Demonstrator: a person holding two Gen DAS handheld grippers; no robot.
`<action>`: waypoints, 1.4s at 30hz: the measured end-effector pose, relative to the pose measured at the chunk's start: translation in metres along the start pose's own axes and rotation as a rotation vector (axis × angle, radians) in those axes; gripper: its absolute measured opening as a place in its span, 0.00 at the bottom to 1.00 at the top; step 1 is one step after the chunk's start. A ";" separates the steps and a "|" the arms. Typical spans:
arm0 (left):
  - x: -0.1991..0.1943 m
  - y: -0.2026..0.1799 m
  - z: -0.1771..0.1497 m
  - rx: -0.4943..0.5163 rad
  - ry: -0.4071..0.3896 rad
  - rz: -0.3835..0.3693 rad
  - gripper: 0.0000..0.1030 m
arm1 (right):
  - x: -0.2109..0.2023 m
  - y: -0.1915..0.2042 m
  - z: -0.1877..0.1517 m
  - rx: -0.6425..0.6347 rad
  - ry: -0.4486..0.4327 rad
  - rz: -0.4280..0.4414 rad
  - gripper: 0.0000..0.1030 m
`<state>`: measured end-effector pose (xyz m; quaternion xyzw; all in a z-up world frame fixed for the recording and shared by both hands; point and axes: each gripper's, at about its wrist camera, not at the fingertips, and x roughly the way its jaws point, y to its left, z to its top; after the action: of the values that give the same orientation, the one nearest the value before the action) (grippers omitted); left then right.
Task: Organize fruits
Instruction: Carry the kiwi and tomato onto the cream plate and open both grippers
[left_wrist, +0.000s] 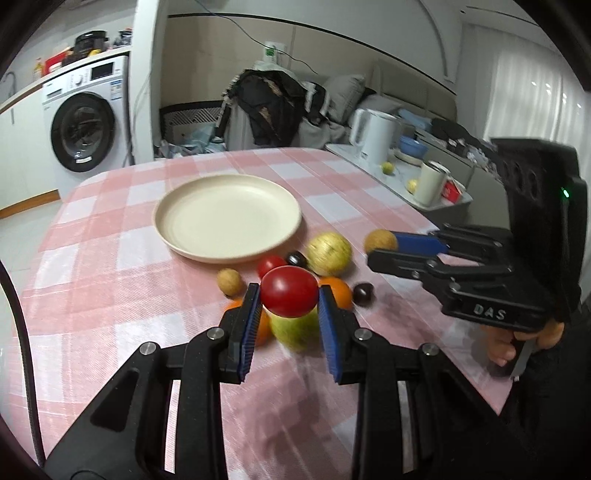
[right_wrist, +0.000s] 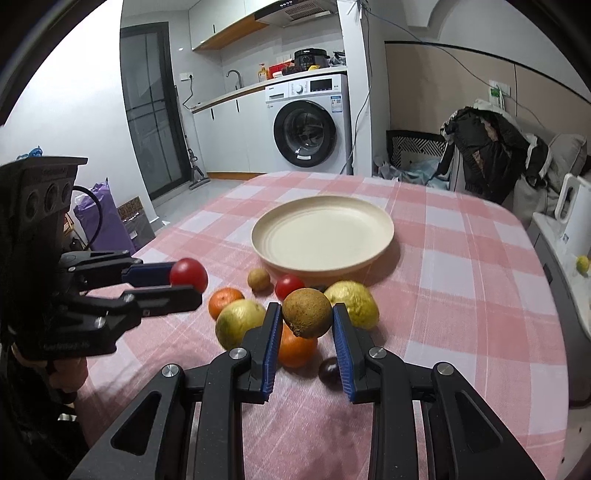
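While raised, both tongs (left_wrist: 289, 295) (right_wrist: 306, 314) grip fruit.

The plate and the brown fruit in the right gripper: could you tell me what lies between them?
In the right wrist view, a small red tomato on the tablecloth lies between the plate and the brown fruit.

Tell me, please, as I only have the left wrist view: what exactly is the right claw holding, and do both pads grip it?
Observer: The right claw is shut on a brown, fuzzy, round fruit, with a blue ribbed pad against each side.
Operator: Thank you. What shows under it?
Observer: In the right wrist view, a round orange tangerine appears just below the fruit, with a small dark plum beside it.
Operator: Is anything on the floor by the left claw?
Observer: A purple plastic bag stands there, beyond the table edge.
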<state>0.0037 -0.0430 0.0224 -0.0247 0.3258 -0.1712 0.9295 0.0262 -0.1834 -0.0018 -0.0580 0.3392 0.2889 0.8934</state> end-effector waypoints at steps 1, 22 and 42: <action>-0.001 0.004 0.003 -0.008 -0.007 0.007 0.27 | 0.000 0.000 0.002 -0.001 -0.004 0.000 0.28; 0.047 0.036 0.056 -0.039 -0.083 0.144 0.27 | 0.028 -0.019 0.059 0.050 -0.065 -0.019 0.28; 0.119 0.075 0.076 -0.077 -0.040 0.181 0.27 | 0.093 -0.038 0.089 0.099 0.070 -0.015 0.28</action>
<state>0.1597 -0.0169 -0.0005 -0.0340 0.3142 -0.0733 0.9459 0.1542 -0.1434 0.0029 -0.0261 0.3835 0.2630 0.8849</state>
